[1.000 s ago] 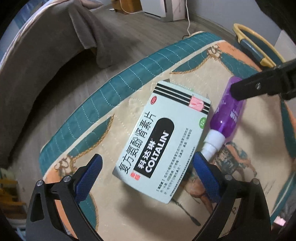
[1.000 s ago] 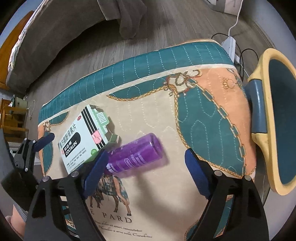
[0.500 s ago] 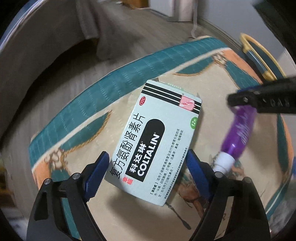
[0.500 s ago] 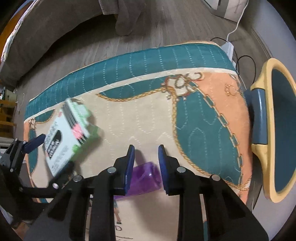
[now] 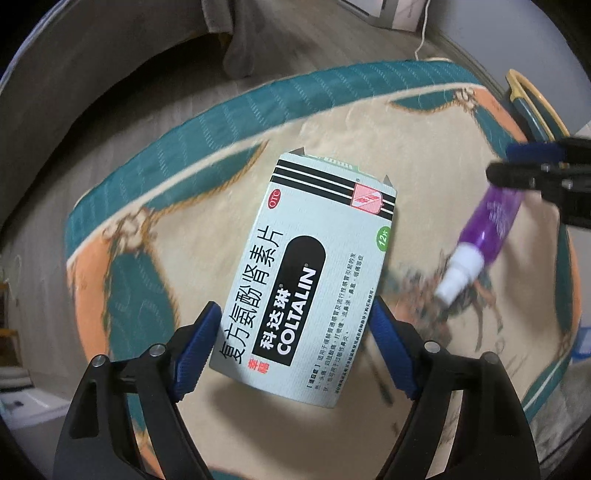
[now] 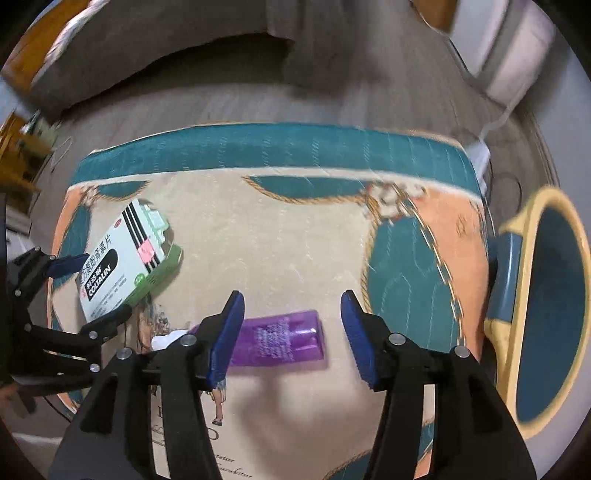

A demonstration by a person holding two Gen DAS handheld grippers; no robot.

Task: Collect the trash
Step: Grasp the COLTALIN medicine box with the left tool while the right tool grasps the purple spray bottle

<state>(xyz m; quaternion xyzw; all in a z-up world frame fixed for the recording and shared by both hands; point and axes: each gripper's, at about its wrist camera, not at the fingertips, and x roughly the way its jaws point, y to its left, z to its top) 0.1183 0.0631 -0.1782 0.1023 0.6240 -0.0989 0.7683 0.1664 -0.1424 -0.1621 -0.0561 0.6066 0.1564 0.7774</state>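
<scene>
A pale green medicine box marked COLTALIN lies on a patterned cloth with a teal border. My left gripper straddles the box's near end, jaws closing, and both blue pads touch its long sides. The right wrist view shows the same box between the left gripper. A purple bottle with a white cap lies lengthwise between the right gripper. Those jaws are opening; the right pad stands clear of the bottle's base. In the left wrist view, the right gripper hovers over the bottle.
A yellow-rimmed blue bin stands just past the cloth's right edge. Beyond the far edge is wooden floor, a grey bed with a hanging blanket, and a white cable. Wooden furniture sits at the left.
The left jaws narrowed onto the box, which now looms larger. The right jaws pinched almost shut at the bottle's base, then spread again. The bottle swung round on the cloth.
</scene>
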